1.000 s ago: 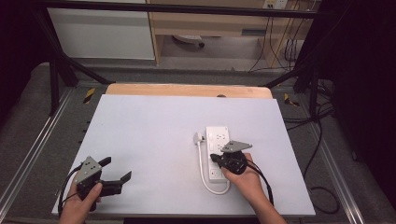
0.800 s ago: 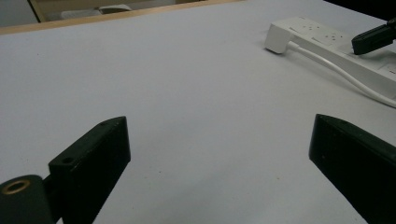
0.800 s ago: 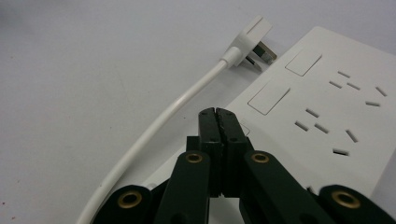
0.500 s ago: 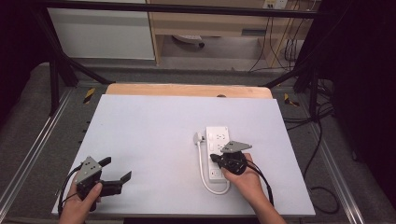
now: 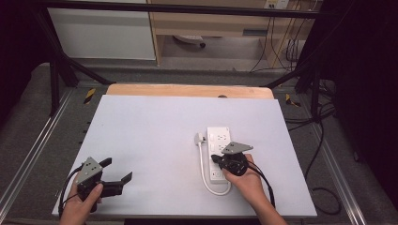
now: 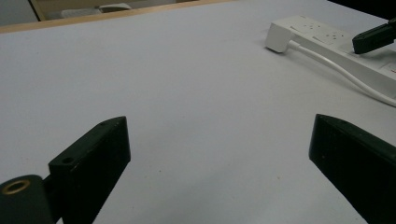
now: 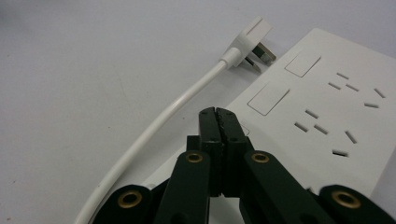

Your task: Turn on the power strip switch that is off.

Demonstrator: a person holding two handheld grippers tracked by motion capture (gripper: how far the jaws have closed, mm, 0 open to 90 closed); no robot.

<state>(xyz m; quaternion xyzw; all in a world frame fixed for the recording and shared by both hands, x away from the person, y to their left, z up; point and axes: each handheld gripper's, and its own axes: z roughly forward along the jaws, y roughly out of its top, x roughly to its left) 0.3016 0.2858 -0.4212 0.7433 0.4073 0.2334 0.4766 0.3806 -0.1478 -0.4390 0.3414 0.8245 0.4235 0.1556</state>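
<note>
A white power strip (image 5: pixel 219 138) lies on the white table (image 5: pixel 155 136), right of centre, with several sockets and rocker switches (image 7: pixel 268 97). Its white cable (image 5: pixel 202 164) loops back to a plug (image 5: pixel 200 138) lying loose on the table beside it. My right gripper (image 5: pixel 217 159) is shut with nothing between its jaws. Its tips (image 7: pixel 218 112) are over the strip's near-left edge, just short of a switch; I cannot tell if they touch. My left gripper (image 5: pixel 116 169) stands open and empty near the front left corner, jaws (image 6: pixel 219 125) wide and pointing toward the strip (image 6: pixel 327 39).
A wooden strip (image 5: pixel 187 90) borders the table's far edge. Black frame bars and floor cables (image 5: pixel 324 117) surround the table. A broad stretch of bare table separates the two grippers.
</note>
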